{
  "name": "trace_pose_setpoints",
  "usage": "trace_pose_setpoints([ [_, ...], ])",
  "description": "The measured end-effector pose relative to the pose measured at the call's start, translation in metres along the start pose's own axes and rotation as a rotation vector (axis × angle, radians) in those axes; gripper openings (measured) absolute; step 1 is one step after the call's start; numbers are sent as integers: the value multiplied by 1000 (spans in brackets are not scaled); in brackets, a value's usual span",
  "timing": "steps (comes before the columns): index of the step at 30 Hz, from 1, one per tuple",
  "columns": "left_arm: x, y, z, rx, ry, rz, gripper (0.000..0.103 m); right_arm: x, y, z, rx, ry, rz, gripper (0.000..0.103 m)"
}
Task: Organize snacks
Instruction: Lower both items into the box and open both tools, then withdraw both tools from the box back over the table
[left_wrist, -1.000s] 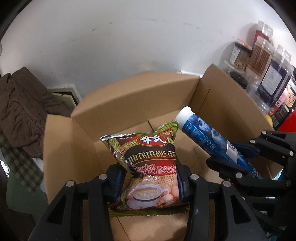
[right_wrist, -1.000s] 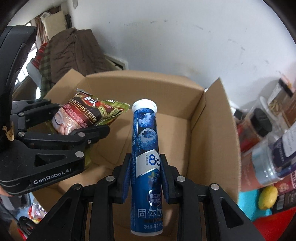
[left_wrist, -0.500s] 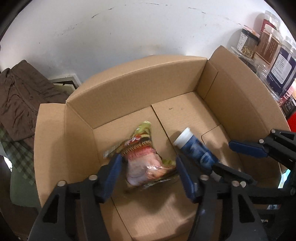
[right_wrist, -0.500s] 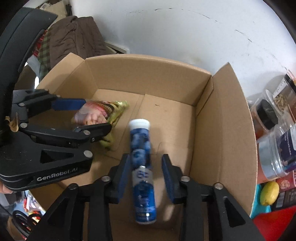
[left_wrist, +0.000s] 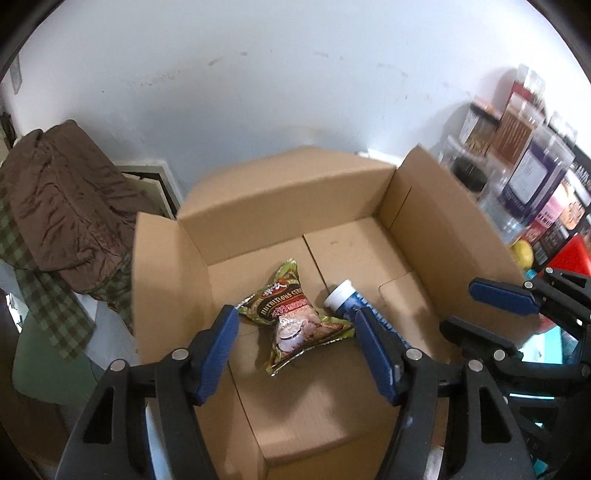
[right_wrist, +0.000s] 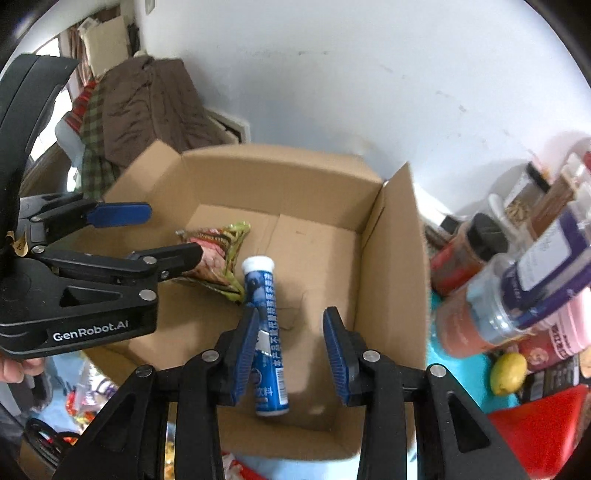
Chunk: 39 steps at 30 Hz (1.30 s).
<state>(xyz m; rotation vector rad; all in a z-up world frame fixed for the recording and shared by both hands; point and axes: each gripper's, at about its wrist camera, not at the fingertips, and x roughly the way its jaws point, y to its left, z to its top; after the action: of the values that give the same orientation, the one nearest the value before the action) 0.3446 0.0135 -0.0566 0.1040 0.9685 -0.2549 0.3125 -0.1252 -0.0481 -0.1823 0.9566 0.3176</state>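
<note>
On the cardboard box (left_wrist: 443, 236) floor, crinkled cereal packet (left_wrist: 295, 325) beside blue tube (right_wrist: 267, 332), both claws (left_wrist: 295, 350) (right_wrist: 291, 354) spread, empty.

Both let go now: cereal packet (left_wrist: 295, 325) out of the left gripper (left_wrist: 295, 347), blue tube (right_wrist: 267, 332) out of the right gripper (right_wrist: 291, 354), lying side by side on the box floor (left_wrist: 351, 251), tube at the packet's 3 o'clock, jaws just opened.

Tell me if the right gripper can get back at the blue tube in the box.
Probably yes: the right gripper hangs open just above the blue tube, which lies flat in the open box; nothing covers it.
</note>
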Motion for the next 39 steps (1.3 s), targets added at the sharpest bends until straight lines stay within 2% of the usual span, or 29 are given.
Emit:
trace_pose_setpoints([
  [14, -101, -10, -6, 7, -165, 10, 65, -95, 15, -4, -4, -159, -30, 36],
  [16, -116, -13, -9, 12, -188, 13, 65, -109, 17, -7, -4, -183, -34, 36],
  [19, -138, -16, -16, 17, -220, 11, 65, -127, 21, -12, -3, -220, -42, 42],
  [26, -183, -25, -36, 31, -290, 18, 66, -165, 27, -33, 11, -284, -46, 42],
  [28, -194, -28, -44, 34, -309, 20, 70, -176, 30, -40, 15, -304, -49, 45],
  [30, -204, -31, -52, 36, -333, 21, 81, -188, 34, -48, 18, -331, -51, 49],
  [33, -216, -37, -66, 43, -359, 24, 81, -203, 38, -61, 16, -355, -55, 49],
  [35, -222, -41, -75, 48, -364, 19, 81, -208, 41, -69, 19, -359, -58, 55],
  [39, -230, -49, -92, 65, -366, 20, 81, -218, 46, -88, 22, -372, -58, 59],
])
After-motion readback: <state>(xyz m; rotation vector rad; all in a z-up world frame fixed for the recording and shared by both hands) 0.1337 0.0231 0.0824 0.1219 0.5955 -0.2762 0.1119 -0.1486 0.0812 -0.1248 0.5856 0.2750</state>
